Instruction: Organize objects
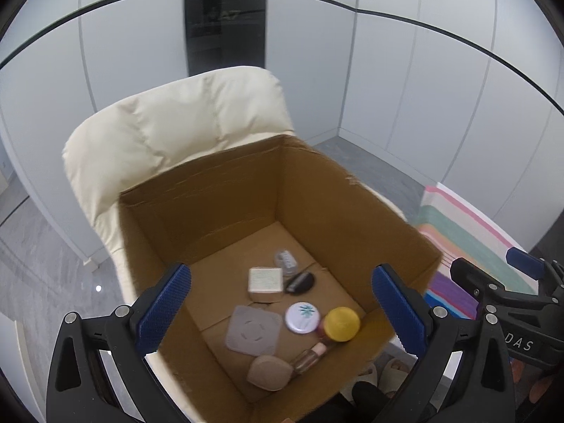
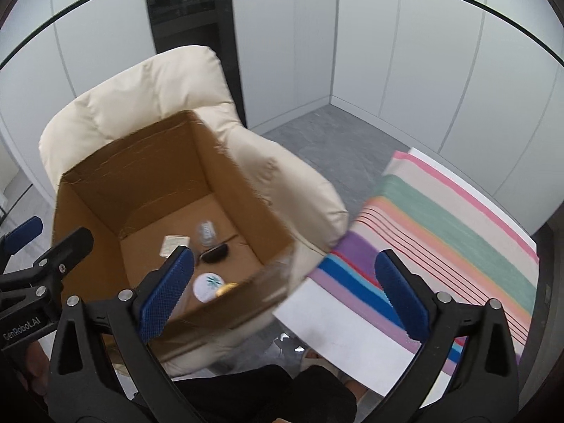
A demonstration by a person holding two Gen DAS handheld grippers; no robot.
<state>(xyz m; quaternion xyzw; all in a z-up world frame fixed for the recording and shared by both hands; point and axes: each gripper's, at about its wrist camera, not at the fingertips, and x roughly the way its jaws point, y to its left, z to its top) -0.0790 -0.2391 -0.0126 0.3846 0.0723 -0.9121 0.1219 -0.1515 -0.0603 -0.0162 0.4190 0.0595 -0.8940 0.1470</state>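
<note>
An open cardboard box [image 1: 352, 211] sits on a cream armchair [image 1: 176, 123]. On its floor lie a grey square pad [image 1: 252, 329], a white round tin [image 1: 302, 317], a yellow-capped jar [image 1: 341, 324], a small pink-capped bottle [image 1: 310, 356], a beige compact [image 1: 269, 373], a white square box [image 1: 265, 280], a black case [image 1: 299, 282] and a clear bottle [image 1: 285, 261]. My left gripper [image 1: 282, 310] is open and empty above the box. My right gripper [image 2: 285, 292] is open and empty over the box's right edge [image 2: 278, 268]; the box [image 2: 148, 176] and tin [image 2: 208, 286] show there.
A table with a striped cloth [image 2: 451, 239] stands to the right of the armchair [image 2: 275, 176]. White wall panels and a dark cabinet [image 1: 225, 17] stand behind. Grey floor surrounds the chair. The person's slippered feet [image 1: 391, 370] are below the box.
</note>
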